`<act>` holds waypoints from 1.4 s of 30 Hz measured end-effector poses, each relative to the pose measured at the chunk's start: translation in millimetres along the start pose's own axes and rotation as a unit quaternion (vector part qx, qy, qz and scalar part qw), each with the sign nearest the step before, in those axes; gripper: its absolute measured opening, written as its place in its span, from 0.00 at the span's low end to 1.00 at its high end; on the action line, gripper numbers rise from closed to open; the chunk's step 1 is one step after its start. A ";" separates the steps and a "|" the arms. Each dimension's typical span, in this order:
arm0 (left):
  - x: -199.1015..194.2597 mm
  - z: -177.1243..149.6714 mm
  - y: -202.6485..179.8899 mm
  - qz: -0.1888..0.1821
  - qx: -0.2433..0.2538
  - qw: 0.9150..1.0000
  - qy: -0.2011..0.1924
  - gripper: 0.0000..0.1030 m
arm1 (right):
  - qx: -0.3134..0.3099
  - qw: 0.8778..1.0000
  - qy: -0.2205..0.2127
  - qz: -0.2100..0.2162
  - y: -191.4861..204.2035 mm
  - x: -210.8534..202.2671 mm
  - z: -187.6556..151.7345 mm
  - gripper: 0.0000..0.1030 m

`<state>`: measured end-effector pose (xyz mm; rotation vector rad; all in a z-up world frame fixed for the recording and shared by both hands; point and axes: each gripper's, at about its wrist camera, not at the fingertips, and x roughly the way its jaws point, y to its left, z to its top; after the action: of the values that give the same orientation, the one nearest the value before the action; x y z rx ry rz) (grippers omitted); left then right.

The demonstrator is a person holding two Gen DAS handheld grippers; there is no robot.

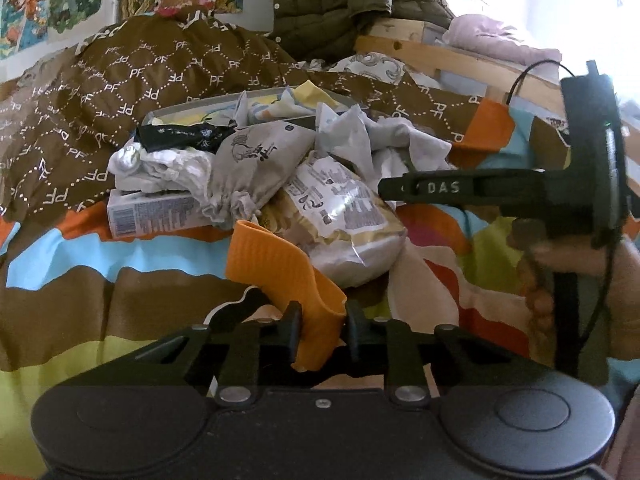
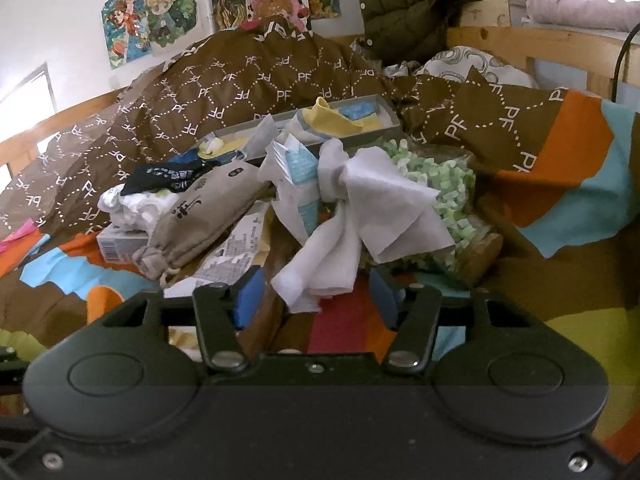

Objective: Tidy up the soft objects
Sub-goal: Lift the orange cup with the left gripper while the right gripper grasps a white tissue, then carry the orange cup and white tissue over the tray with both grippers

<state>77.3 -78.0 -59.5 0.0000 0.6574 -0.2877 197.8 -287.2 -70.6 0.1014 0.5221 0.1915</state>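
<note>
Left wrist view: left gripper (image 1: 320, 322) pinches a ribbed, curled orange cloth (image 1: 280, 268).

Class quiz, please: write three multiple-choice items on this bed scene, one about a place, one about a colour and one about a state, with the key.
1. Where is the grey tray?
A. behind the heap, against the brown patterned quilt
B. on the wooden bed frame
C. between a gripper's jaws

2. What colour is the strip in the left gripper?
A. blue
B. orange
C. black

3. How do the jaws of the right gripper stand?
A. shut on a box
B. shut, empty
C. open, the end of the white cloth between them

Key: 1 A, its rim shows beyond the heap; 2 B, orange shows between the jaws; 3 C, gaps show either side of the cloth.
</note>
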 end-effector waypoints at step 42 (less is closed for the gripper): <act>-34.5 36.1 -0.3 -0.052 -0.022 0.995 -0.084 0.15 | -0.023 0.995 -0.087 0.049 12.0 -70.7 11.1 0.00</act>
<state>73.0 -72.4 -10.0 -0.1004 0.4972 -0.3692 141.6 -290.6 -25.0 0.0978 0.3398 0.2882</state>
